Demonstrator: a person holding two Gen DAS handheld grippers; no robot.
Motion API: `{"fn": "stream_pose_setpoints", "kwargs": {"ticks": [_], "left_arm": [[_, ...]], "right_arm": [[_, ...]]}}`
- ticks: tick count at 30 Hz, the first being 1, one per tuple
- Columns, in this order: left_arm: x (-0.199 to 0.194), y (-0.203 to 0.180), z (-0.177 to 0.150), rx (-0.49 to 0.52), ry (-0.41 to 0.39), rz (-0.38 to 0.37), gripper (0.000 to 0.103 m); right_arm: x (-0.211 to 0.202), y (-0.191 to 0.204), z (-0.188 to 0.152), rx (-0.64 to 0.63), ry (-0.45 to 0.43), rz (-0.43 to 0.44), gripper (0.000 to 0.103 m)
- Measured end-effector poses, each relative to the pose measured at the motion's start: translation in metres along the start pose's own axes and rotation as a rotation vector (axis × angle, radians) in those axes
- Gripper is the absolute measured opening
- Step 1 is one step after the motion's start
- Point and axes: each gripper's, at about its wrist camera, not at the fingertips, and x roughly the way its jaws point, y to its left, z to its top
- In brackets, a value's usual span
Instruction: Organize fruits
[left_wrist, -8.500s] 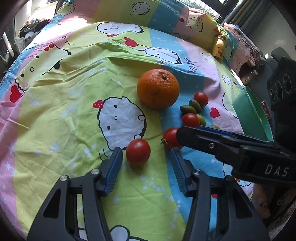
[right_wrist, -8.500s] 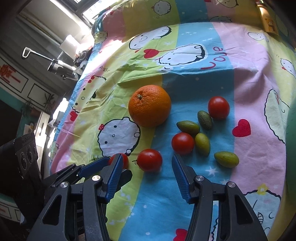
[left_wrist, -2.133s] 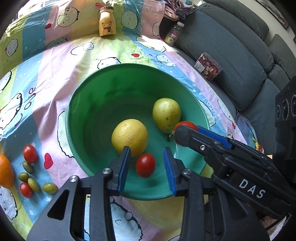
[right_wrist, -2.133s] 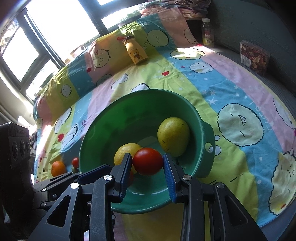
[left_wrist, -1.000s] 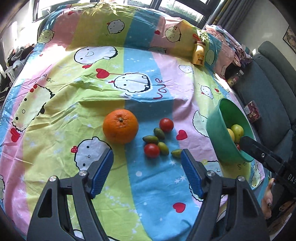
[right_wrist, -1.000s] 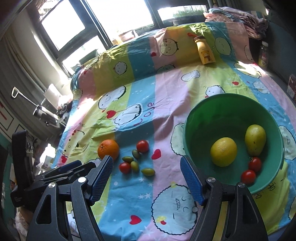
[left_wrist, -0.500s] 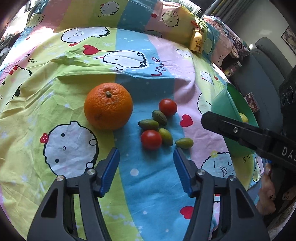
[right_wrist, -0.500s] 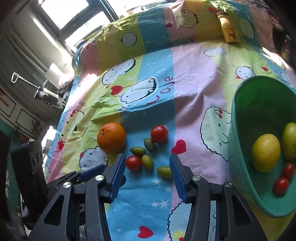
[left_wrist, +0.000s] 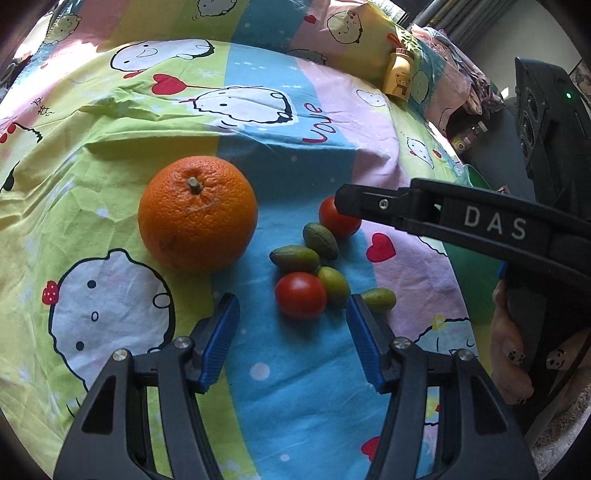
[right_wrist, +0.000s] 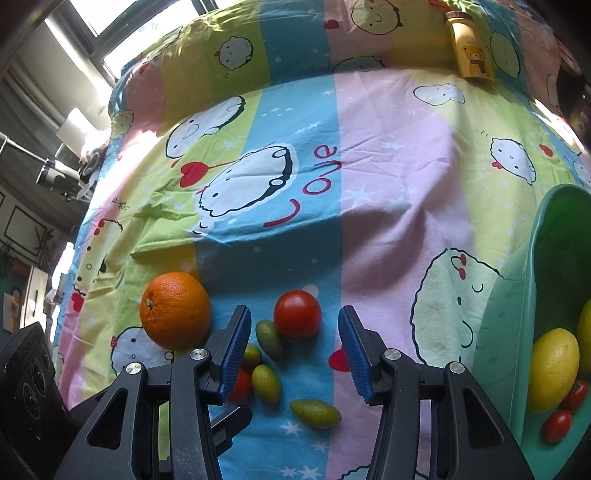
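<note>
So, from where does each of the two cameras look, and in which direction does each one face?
Left wrist: on the left gripper, looking down at the near tomato; right gripper and a hand show.
Right wrist: on the right gripper, looking down at the far tomato and green bowl; only its fingers show.
Shared: orange, tomatoes, bottle.

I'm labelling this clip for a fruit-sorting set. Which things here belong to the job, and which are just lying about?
Part of the job:
orange
two tomatoes on the sheet
four small green fruits
green bowl with lemon
left gripper and right gripper, both open

Lying about:
yellow bear bottle
cartoon bedsheet
</note>
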Motion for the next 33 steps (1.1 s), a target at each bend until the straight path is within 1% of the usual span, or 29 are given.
{"fn": "stream_pose_setpoints", "kwargs": {"ticks": [6,12,14,17,20,24,27,31,33], "left_arm": [[0.003,-0.002,0.004,0.003,-0.010,0.012,0.058],[0.006,-0.004,0.004,0.002,-0.008,0.001,0.041],[0.006,-0.005,0.004,0.009,-0.016,0.015,0.039],[0.007,-0.005,0.004,0.007,-0.019,0.002,0.036],[0.008,-0.006,0.004,0.006,-0.020,0.006,0.031],[0.010,-0.008,0.005,0.016,-0.024,0.006,0.028],[0.011,-0.008,0.005,0.017,-0.025,0.006,0.029],[0.011,-0.008,0.006,0.013,-0.024,0.006,0.029],[0.010,-0.007,0.006,0.007,-0.018,-0.008,0.029]], "right_arm": [[0.011,0.005,0.004,-0.026,0.012,-0.008,0.052],[0.019,0.007,0.002,-0.038,0.023,-0.026,0.052],[0.022,0.006,0.002,-0.035,0.029,-0.029,0.052],[0.026,0.007,0.000,-0.047,0.029,-0.041,0.052],[0.028,0.008,-0.001,-0.060,0.019,-0.058,0.052],[0.030,0.010,-0.001,-0.079,0.008,-0.079,0.041],[0.030,0.011,-0.002,-0.095,-0.005,-0.096,0.034],[0.029,0.011,-0.003,-0.104,-0.015,-0.096,0.034],[0.028,0.011,-0.003,-0.106,-0.020,-0.099,0.034]]}}
